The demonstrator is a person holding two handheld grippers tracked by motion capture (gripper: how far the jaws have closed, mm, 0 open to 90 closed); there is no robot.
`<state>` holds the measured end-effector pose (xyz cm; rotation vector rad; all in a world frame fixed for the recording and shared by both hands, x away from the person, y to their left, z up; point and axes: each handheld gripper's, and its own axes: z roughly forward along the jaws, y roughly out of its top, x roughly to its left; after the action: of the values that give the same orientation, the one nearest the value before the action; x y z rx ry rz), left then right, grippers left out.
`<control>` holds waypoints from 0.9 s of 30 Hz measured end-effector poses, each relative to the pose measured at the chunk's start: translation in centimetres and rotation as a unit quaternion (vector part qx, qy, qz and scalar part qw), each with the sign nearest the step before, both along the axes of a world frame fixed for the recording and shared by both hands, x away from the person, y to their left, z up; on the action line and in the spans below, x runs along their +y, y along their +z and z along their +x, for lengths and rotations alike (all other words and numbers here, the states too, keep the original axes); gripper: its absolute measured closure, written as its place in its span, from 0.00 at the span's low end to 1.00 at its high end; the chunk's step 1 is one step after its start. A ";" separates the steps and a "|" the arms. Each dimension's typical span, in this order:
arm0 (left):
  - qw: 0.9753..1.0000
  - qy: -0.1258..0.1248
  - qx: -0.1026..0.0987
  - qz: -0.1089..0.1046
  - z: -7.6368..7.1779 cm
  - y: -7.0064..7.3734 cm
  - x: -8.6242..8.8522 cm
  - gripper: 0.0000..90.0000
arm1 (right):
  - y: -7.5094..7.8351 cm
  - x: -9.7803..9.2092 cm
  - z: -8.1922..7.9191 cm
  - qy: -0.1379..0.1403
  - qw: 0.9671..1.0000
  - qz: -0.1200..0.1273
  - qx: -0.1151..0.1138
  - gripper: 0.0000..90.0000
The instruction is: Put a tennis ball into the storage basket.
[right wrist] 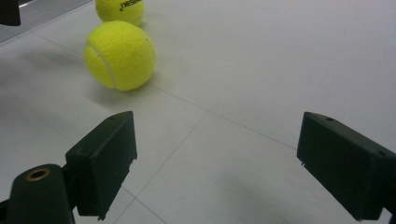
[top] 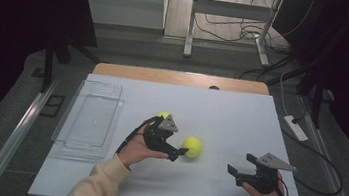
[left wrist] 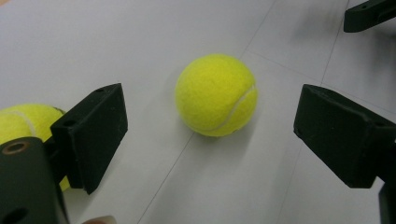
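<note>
A white desk [top: 240,121] is seen from above, with a person's two forearms coming in from the near edge, each hand holding a black two-jaw tool.

A yellow tennis ball [top: 192,147] rests on the desk near its middle, slightly toward the person. Being round, it has no long axis; in the left gripper view its white seam [left wrist: 238,105] curves down the side that faces right. The left tool [top: 182,153] lies just beside this ball, its jaws spread wide and holding nothing. In the left gripper view the ball [left wrist: 215,94] sits ahead of the two jaws and between their lines, untouched by either.

A second tennis ball [top: 163,114] lies just behind the left tool, partly hidden by its grey plate (in the right gripper view it carries dark printed lettering).

The right tool [top: 239,167] hovers well apart from both balls, toward the near right of the desk, jaws also wide open and empty. In its own view, the bare desk lies between its jaws.

A clear plastic tray [top: 90,118] sits along the left side of the desk, well apart from the balls. Open white surface lies around the nearer ball to the right and toward the far edge, where a wooden strip [top: 180,78] shows.
</note>
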<state>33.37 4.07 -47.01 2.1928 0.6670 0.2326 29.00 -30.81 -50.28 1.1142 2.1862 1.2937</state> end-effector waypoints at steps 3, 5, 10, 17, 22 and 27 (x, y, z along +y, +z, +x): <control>1.000 -0.003 0.003 0.005 0.1 -0.2 -0.4 0.12 | 0.1 -0.1 0.0 -0.003 1.000 0.002 0.000 0.13; 1.000 -0.005 0.005 0.007 0.1 -0.3 -0.6 0.12 | 0.1 -0.2 0.0 -0.003 1.000 0.002 0.000 0.13; 1.000 -0.007 0.009 0.007 0.3 -0.6 -1.2 0.12 | 0.0 -0.3 0.0 -0.003 1.000 0.003 0.001 0.13; 0.999 -0.020 0.019 0.019 0.8 -0.9 -2.4 0.12 | 0.0 -0.4 0.0 -0.002 1.000 0.003 0.001 0.13; 0.999 -0.027 0.032 0.029 1.3 -1.2 -3.3 0.10 | 0.0 -0.3 0.0 -0.002 1.000 0.002 0.001 0.13; 0.998 -0.031 0.041 0.035 1.6 -1.6 -4.0 0.09 | 0.0 -0.4 0.0 -0.002 1.000 0.002 0.002 0.13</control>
<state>34.97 0.09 -48.61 2.2966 0.6435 0.1372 29.02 -31.24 -50.27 1.1230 2.1835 1.2945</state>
